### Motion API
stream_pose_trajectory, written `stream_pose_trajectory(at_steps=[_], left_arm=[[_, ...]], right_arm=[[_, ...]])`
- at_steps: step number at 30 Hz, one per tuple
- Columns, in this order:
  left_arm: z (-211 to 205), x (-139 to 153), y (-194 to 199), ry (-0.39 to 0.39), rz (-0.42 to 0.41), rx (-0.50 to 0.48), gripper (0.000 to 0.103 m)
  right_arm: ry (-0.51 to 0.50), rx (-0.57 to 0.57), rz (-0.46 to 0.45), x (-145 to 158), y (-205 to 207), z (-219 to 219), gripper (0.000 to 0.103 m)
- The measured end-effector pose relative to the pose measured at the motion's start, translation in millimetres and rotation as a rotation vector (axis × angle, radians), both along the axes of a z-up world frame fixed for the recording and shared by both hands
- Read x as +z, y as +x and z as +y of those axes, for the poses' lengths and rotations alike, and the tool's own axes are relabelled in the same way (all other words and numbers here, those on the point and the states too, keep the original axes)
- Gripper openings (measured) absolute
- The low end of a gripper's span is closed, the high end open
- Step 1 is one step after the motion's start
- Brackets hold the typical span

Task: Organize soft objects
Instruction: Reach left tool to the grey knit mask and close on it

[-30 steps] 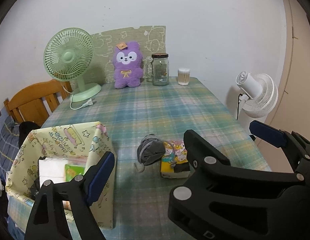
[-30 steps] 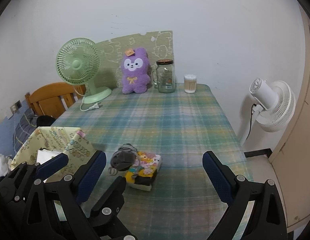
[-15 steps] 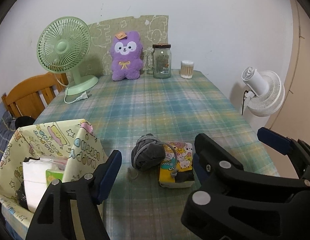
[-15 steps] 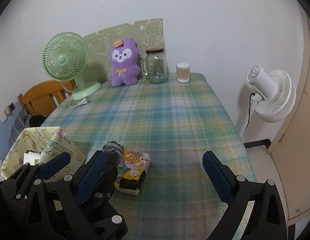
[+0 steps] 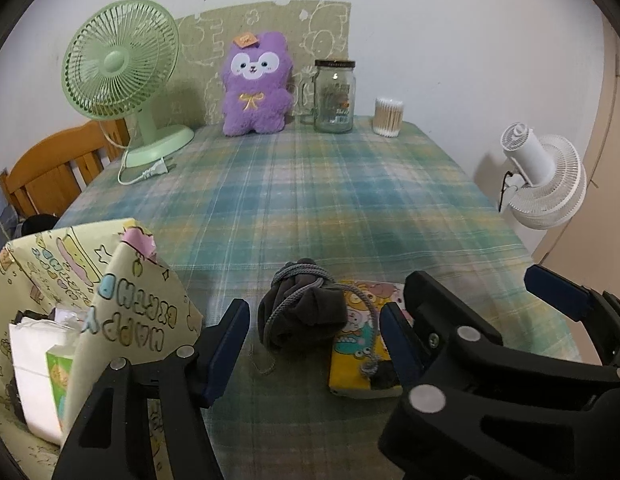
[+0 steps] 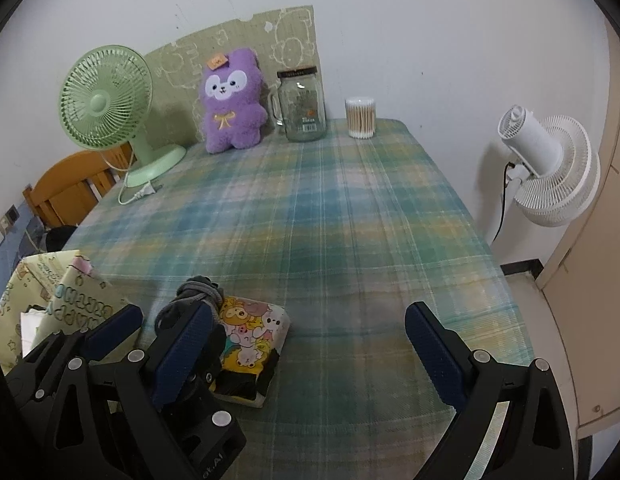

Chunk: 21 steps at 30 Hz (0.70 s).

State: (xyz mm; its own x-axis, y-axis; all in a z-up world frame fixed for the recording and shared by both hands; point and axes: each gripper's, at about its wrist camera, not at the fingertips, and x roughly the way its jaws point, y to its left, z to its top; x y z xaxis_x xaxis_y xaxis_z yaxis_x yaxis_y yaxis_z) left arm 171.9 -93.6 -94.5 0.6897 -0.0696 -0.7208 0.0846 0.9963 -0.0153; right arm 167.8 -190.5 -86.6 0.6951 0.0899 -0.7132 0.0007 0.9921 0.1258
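Observation:
A dark grey drawstring pouch (image 5: 302, 312) lies on the plaid tablecloth, its cord trailing over a yellow cartoon tissue pack (image 5: 360, 344) beside it. My left gripper (image 5: 314, 342) is open, its fingers on either side of the pouch just above the table. My right gripper (image 6: 310, 346) is open and empty, with the tissue pack (image 6: 250, 348) near its left finger. A yellow "Happy Birthday" paper bag (image 5: 90, 304) at the near left holds white tissue packs. A purple plush toy (image 5: 256, 84) stands at the back.
A green desk fan (image 5: 122, 68) with loose plug, a glass jar (image 5: 335, 96) and a cotton-swab tub (image 5: 388, 117) stand along the back wall. A wooden chair (image 5: 50, 172) is at the left. A white fan (image 5: 544, 184) stands beyond the table's right edge.
My left gripper has come down and forward, so its fingers now straddle the grey pouch. The right gripper has shifted slightly; the pouch and tissue pack have not moved.

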Motion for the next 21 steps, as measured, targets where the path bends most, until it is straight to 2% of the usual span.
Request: stream_pose_trajectory(at_steps=[3,7,14,21], left_arm=[[0.4,-5.4,4.6,0.005,0.006,0.005,0.066],[4.1,-13.2,11.0,-0.002,0.026,0.011,0.054],[6.2,-18.2,12.3,-0.038,0.057,-0.021,0.04],[0.9,-17.9,4.2,-0.059,0.078,-0.054,0.032]], right_arm=[[-0.004,-0.003,0.018,-6.1,4.9,0.7,0.099],[-0.008,0.0,0.037,-12.0,9.4,3.6,0.099],[0.001,0.017,0.048,-15.5,13.2,7.1,0.099],[0.006,0.01,0.05,-15.1,6.4,4.8,0.099]])
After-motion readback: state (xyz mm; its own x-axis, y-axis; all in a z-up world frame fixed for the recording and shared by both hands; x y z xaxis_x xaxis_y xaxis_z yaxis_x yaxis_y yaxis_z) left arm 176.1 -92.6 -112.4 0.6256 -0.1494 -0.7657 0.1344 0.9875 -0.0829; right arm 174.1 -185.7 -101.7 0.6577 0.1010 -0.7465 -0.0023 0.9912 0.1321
